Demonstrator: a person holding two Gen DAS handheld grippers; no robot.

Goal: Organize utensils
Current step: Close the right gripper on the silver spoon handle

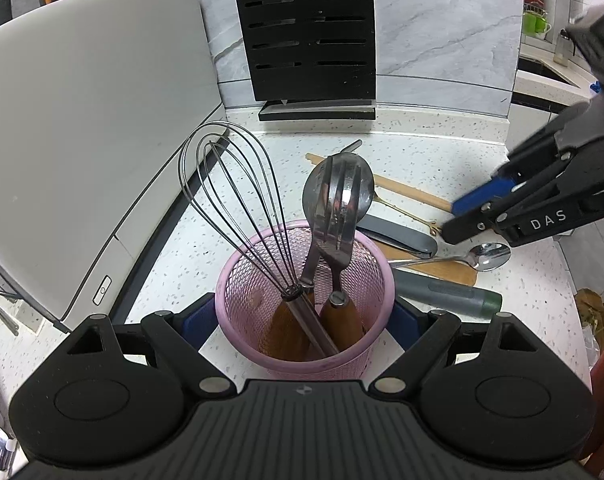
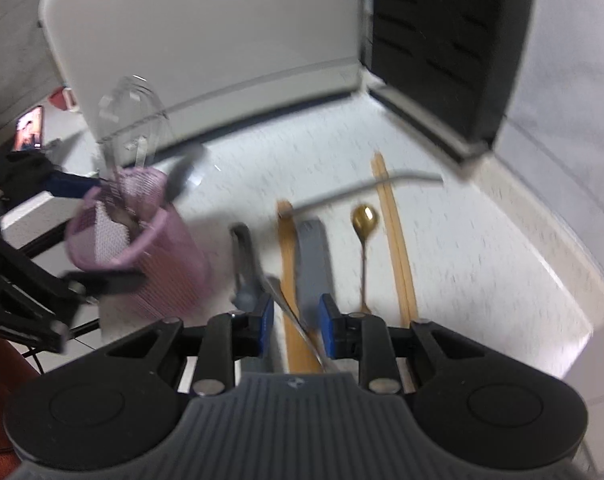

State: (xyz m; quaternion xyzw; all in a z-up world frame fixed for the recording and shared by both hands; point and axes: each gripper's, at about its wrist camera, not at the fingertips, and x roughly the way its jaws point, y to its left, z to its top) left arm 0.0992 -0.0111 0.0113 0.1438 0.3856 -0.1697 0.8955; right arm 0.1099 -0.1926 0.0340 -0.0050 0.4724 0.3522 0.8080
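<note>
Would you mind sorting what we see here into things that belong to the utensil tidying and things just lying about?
Part of the job:
- pink mesh holder with whisk, spoon and fork
- silver spoon, gold spoon, chopsticks loose on the counter
- left gripper; right gripper

Just lying about:
- black knife block
- white cutting board

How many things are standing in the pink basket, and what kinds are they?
whisk: 1
spoon: 1
fork: 1
Total in the pink basket: 3
</note>
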